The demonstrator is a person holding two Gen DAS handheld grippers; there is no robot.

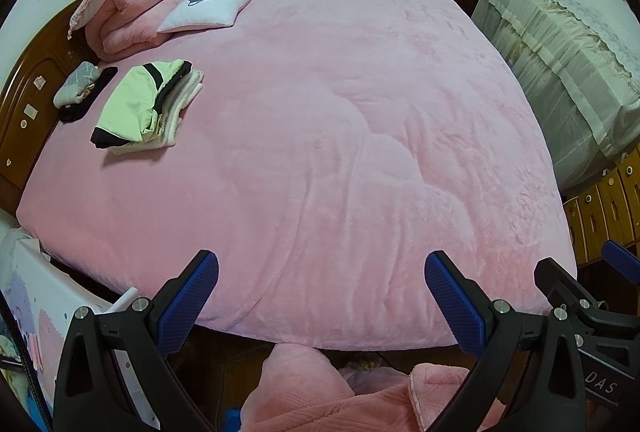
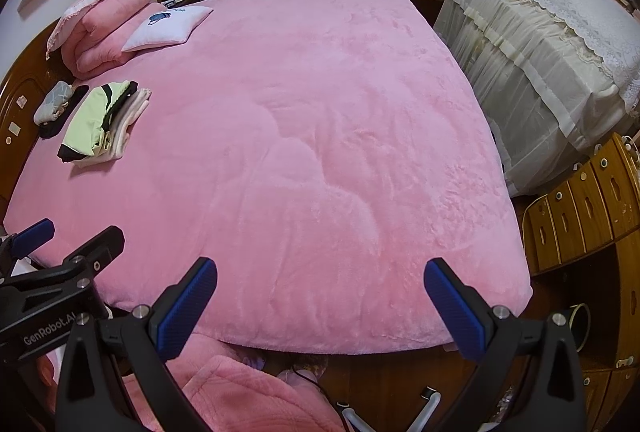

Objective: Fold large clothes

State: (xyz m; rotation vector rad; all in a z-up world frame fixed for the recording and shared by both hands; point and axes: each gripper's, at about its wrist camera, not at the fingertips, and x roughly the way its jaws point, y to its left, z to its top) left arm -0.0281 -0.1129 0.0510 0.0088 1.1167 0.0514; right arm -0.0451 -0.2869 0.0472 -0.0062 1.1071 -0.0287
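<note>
Hovering side by side over the foot of the bed [image 1: 340, 136], the left hand-held gripper [image 1: 322, 296] and the right hand-held gripper [image 2: 320, 302] are both standing with their blue pads spread wide apart and nothing between them. That reads as a ready pose: neither is gripping cloth.

A stack of folded clothes [image 1: 148, 104], pale green with black trim on top of cream layers, is lying near the headboard [image 1: 24, 104] on the far left of the bed. It is probably parked there to keep finished pieces out of the working area. A small grey bundle [image 1: 76, 84] is resting just beside it, over something black. A folded pink quilt [image 1: 132, 20] and a white cushion [image 1: 206, 10] are sitting at the head corner.

No unfolded garment is lying on the pink blanket that covers the bed. Fluffy pink fabric [image 1: 316, 392] is showing below the near edge, low in both views; whether that is the next large piece or the person's own clothing I cannot tell.

The middle and right of the bed are offering broad, flat room for spreading. The near edge is dropping off right under both tools. A lace-covered piece of furniture [image 2: 540, 44] and wooden drawers [image 2: 580, 200] are crowding the right side, so wide swings that way are looking tighter.
</note>
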